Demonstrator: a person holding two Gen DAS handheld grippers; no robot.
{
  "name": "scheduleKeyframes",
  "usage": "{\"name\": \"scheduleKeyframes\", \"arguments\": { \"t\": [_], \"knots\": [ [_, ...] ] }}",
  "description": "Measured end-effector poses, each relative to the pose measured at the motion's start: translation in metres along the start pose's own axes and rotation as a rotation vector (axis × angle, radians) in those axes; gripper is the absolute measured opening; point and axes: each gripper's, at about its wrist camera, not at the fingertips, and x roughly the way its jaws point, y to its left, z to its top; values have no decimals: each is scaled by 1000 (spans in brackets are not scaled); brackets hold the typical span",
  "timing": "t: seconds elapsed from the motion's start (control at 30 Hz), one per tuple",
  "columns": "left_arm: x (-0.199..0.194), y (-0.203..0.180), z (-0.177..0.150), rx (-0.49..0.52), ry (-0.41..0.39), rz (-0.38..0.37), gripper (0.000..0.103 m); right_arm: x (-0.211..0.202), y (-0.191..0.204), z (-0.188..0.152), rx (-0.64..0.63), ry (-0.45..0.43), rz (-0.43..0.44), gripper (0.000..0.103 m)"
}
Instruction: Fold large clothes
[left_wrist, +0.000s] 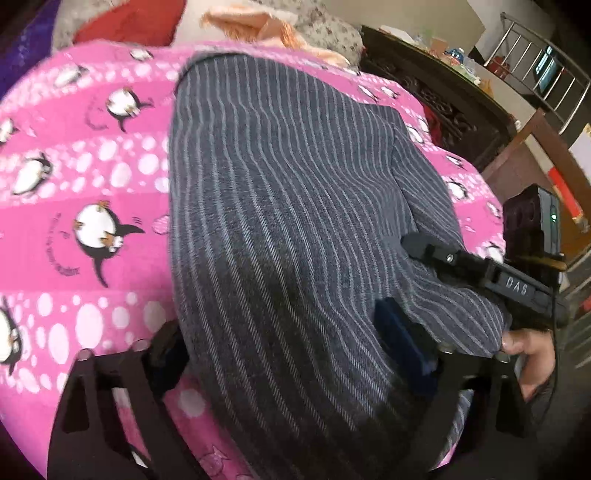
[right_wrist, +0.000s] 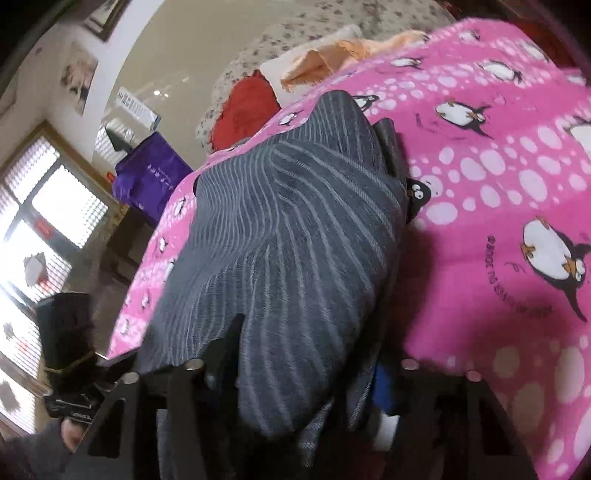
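A dark grey garment with thin light stripes lies on a pink penguin-print blanket. In the left wrist view my left gripper has its fingers apart, with the near edge of the garment draped over and between them; whether it grips is hidden. My right gripper reaches in from the right and holds a fold of the same garment. In the right wrist view the garment is bunched and lifted over my right gripper, which is closed on it.
The blanket covers a bed. A red cloth, an orange cloth and a floral pillow lie at its far end. A purple bag stands by the window. Dark wooden furniture stands right of the bed.
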Motion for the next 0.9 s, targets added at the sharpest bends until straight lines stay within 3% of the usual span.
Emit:
{"name": "scheduleKeyframes", "arguments": {
  "t": [0.07,0.13,0.23,0.3,0.6,0.67,0.77,0.8,0.9],
  "knots": [
    [-6,-5,-5,15,-48,33,75,-2,2,-10,-6,-21,-7,49],
    [-10,-7,-3,49,-83,52,53,-5,1,-13,16,-22,-1,45],
    [-21,4,7,73,-105,41,44,-1,6,-13,72,1,33,44],
    [-30,15,8,77,-110,29,43,6,9,-15,128,16,83,44],
    [-85,116,-9,-64,-139,78,43,68,76,-21,127,59,239,44],
    [-85,133,-15,-115,-106,52,45,79,92,-25,93,54,220,46],
    [-76,143,-18,-145,-67,40,65,74,101,-29,29,26,162,48],
    [-73,143,-18,-153,-61,48,78,72,102,-27,33,31,145,48],
    [-73,138,-19,-184,-63,52,82,46,108,-21,8,57,45,53]
  ]
}}
